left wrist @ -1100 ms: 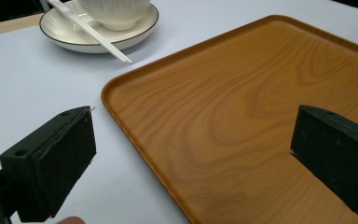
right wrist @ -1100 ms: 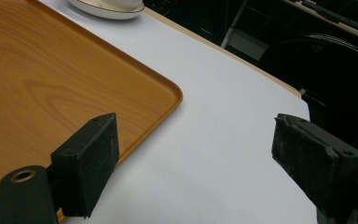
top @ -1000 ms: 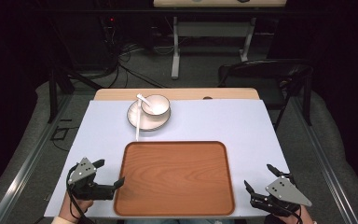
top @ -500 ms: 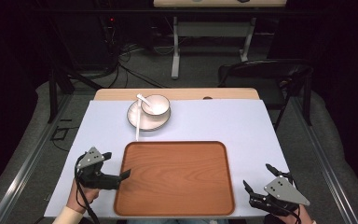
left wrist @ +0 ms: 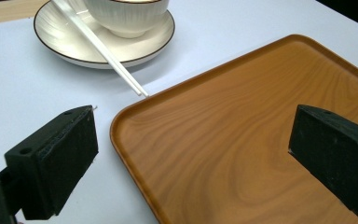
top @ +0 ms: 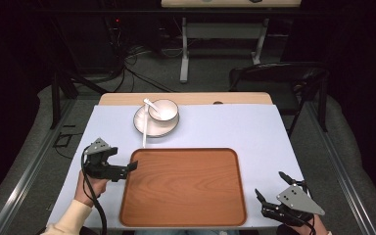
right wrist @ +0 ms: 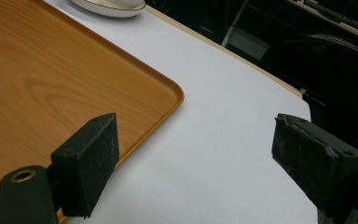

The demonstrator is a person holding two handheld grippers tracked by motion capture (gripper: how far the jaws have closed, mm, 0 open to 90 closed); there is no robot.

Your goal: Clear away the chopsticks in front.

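A brown wooden tray (top: 183,186) lies on the pale blue table cover (top: 240,127), nothing on it. Behind it a white bowl (top: 164,110) sits on a white saucer (top: 139,122), a white spoon (top: 151,104) in the bowl. White chopsticks (top: 145,132) lean off the saucer toward the tray's far left corner. My left gripper (top: 121,161) is open at the tray's left edge; in the left gripper view its jaws (left wrist: 191,156) straddle the tray's corner (left wrist: 130,121). My right gripper (top: 271,190) is open by the tray's near right corner (right wrist: 168,88), over bare table.
A dark chair (top: 279,81) stands behind the table's far right corner. A white-legged desk (top: 186,49) and cables (top: 127,58) lie farther back on the floor. Metal rails (top: 24,166) run along both sides of the table.
My left gripper has moved forward and right, up to the tray's left edge. The right gripper has stayed where it was.
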